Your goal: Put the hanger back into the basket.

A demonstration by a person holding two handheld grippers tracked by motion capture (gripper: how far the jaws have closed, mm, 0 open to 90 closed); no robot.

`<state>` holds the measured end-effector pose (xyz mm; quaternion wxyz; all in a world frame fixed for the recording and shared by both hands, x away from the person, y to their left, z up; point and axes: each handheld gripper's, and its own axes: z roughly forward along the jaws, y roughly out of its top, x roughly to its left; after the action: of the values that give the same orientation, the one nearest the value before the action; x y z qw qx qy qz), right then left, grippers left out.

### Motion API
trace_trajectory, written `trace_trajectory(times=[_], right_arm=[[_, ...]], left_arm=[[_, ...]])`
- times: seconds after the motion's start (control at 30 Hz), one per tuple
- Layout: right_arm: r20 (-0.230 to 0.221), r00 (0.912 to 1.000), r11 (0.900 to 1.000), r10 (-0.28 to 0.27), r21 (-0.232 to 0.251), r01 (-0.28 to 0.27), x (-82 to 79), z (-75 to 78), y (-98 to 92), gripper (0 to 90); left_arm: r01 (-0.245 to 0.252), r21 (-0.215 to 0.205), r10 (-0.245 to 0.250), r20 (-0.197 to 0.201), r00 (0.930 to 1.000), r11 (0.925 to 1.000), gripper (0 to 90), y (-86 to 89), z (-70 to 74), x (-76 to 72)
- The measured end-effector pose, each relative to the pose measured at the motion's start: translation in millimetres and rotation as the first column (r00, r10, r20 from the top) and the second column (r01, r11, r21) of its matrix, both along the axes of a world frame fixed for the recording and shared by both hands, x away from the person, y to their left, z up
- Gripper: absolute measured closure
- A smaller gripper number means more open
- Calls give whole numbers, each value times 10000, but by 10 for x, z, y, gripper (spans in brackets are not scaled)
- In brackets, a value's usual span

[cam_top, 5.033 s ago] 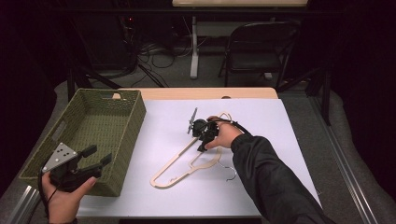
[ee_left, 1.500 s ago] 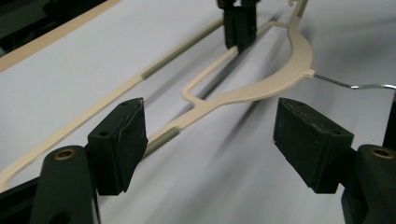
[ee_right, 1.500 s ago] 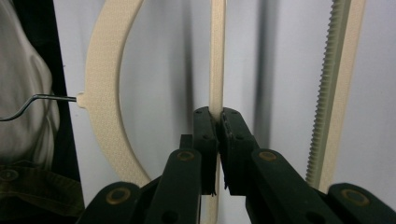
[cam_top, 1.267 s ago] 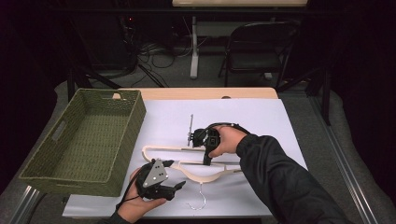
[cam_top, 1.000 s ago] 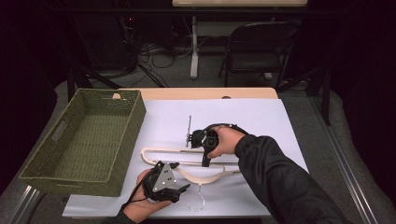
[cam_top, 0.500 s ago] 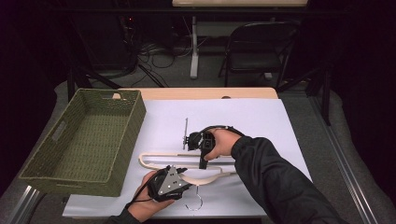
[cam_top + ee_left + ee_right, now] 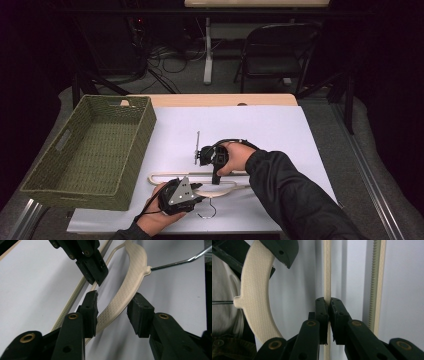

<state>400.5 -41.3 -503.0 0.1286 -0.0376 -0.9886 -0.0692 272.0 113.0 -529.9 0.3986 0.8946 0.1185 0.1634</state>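
A cream plastic hanger with a metal hook lies on the white table cover near the front edge. My right gripper points down at it and is shut on its thin inner bar, the pads pinching the bar. My left gripper comes in from the front left, and its jaws straddle the hanger's curved textured top. These jaws have just been closing; a gap still shows between the right pad and the plastic. The right gripper's jaws stand just beyond.
A green woven basket stands at the table's left side, close to the hanger's left end. A bare wooden strip runs along the table's far edge. Behind it are a folding chair and floor cables.
The left hand came from beside the basket to the hanger, and its jaws have narrowed around the curved top. The right gripper kept its hold while the hanger shifted slightly.
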Motion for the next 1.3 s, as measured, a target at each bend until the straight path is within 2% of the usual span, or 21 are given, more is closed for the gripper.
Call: trace_trajectory(times=[0.07,0.13,0.23,0.3,0.33,0.37,0.43,0.53,0.73,0.83,0.87,1.07,1.17,1.3], right_arm=[[92,9999,9998,-133,119,131,-13,-6,-19,833],[345,9992,9996,-194,215,187,-28,19,-54,760],[979,9939,9959,-516,793,439,-79,156,-202,737],[1476,9863,9917,-732,1156,563,-121,256,-330,734],[1466,9860,9906,-797,1220,619,-142,303,-376,728],[1632,9823,9860,-919,1530,668,-177,341,-435,717],[1904,9773,9828,-924,1750,588,-277,430,-532,711],[2048,9766,9807,-661,1937,257,-426,477,-598,678],[2341,9722,9805,-39,1917,-422,-641,397,-615,595],[2691,9630,9811,155,1819,-666,-667,332,-576,557],[2781,9603,9806,201,1820,-733,-665,313,-561,559],[2825,9585,9804,392,1745,-916,-680,194,-460,557],[2870,9568,9804,473,1700,-994,-677,151,-446,586],[2903,9558,9799,457,1729,-993,-676,169,-460,634]], left_arm=[[20,2,-20,1,10000,10000,612,1,3,4],[26,11,-26,-36,10000,10000,615,0,5,7],[46,-2,-46,-94,9999,10000,617,2,10,13],[52,-36,-53,-135,9999,10000,618,3,14,19],[40,-58,-41,-165,9999,10000,618,4,15,22],[59,-69,-60,-150,9999,10000,619,5,18,28],[68,-110,-71,-246,9997,9999,618,6,21,35],[96,-104,-99,-306,9995,9999,618,5,22,41],[131,-66,-134,-445,9989,9999,618,4,39,58],[108,-112,-114,-512,9986,9999,617,6,53,69],[112,-125,-119,-535,9985,9999,618,7,57,73],[88,-214,-101,-603,9981,9997,618,14,76,94],[53,-262,-69,-629,9980,9996,618,15,83,100],[-27,-335,4,-672,9977,9994,616,18,100,114]])
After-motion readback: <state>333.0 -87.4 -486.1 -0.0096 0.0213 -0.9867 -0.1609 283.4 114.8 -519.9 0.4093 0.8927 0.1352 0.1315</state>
